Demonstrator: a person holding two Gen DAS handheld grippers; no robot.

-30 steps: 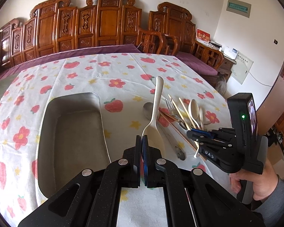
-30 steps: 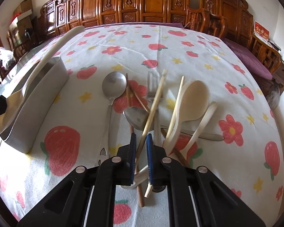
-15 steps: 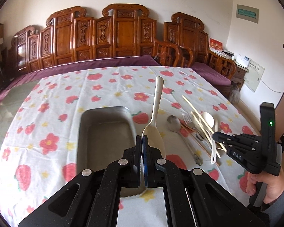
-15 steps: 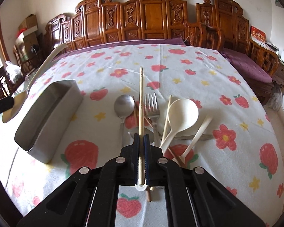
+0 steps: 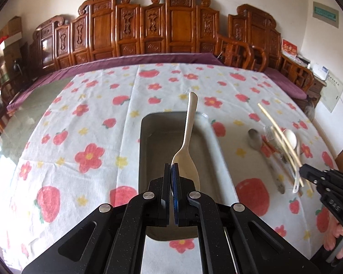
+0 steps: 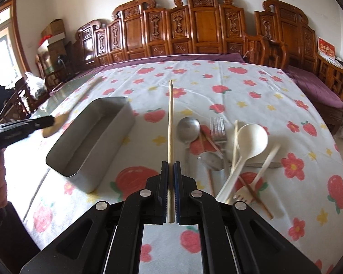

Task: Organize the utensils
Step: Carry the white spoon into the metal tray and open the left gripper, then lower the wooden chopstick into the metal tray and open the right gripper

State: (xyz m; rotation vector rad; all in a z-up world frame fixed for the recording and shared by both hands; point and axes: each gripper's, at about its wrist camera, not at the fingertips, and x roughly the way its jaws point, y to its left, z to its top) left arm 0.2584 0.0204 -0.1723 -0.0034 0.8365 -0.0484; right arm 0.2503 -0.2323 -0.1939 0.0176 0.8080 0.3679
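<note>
Left wrist view: left gripper [image 5: 171,171] pinching the edge of a cream rice paddle [image 5: 186,157] by its blade, fingers pressed together on it, handle pointing away and upward. Held above the open steel tray [image 5: 213,150], which sits lengthwise on the strawberry-and-flower tablecloth [image 5: 89,123]. Blade just right of the fingertips, handle tip reaching past the tray's far rim in the picture. To the right, right gripper [image 5: 303,173] clamped on a wooden chopstick [image 5: 279,132] that slants up and away over the heap of loose utensils; a metal spoon [image 5: 255,138] lying between tray and heap. Hand [image 5: 338,239] on that gripper's handle at the right edge.

Right wrist view: right gripper [image 6: 170,171] squeezed shut on the wooden chopstick [image 6: 170,123], stick running straight between the blue pads, short end sticking out behind, long end raised ahead clear of the cloth. Steel tray [image 6: 116,134] lower left of it, apart. To the right on the tablecloth [image 6: 251,91]: metal spoon [image 6: 188,129], metal fork [image 6: 218,129], white plastic ladle-spoon [image 6: 251,141], a plastic fork [image 6: 258,175], more chopsticks, overlapping. At far left, left gripper [image 6: 50,121] with the rice paddle [image 6: 57,123], blurred, beyond the tray's left wall
</note>
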